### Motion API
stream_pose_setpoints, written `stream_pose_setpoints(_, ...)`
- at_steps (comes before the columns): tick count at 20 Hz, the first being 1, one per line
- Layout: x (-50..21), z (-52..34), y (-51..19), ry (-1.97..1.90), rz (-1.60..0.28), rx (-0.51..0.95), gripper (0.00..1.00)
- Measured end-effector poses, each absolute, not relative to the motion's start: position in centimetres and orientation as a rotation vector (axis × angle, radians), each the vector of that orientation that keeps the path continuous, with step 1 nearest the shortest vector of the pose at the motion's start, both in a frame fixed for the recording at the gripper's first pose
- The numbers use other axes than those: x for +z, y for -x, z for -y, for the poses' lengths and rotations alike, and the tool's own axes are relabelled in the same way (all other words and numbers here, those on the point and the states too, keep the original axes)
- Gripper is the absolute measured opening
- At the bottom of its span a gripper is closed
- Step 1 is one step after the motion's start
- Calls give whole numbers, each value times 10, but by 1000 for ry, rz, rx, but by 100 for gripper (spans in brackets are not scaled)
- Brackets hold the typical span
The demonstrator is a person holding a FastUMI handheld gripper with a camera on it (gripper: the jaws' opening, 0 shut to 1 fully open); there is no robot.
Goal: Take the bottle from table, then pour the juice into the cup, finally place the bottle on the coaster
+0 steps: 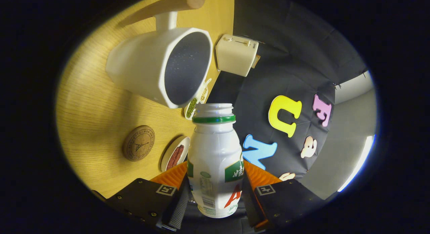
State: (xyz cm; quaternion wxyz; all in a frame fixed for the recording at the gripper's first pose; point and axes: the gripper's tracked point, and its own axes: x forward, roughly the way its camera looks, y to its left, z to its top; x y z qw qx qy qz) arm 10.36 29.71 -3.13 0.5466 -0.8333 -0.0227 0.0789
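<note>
My gripper (215,190) is shut on a white plastic bottle (215,160) with a green neck ring and no cap; both fingers press its lower sides. The whole view is rolled, so the bottle is tilted over the wooden table (90,106). Its open mouth (214,109) sits just below the rim of a large white cup (158,64) with a dark inside and a wooden handle. The round cork coaster (138,143) lies on the table beside my near finger, apart from the cup. I see no juice stream.
A cream toaster (236,54) stands beyond the cup at the table's edge. Two small white dishes lie near the bottle: one with green beans (194,105), one with a reddish strip of food (175,154).
</note>
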Motion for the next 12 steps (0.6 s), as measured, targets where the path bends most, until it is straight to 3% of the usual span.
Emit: stream_pose_setpoints(12, -30, -292, -105, 1795, 43, 189, 71)
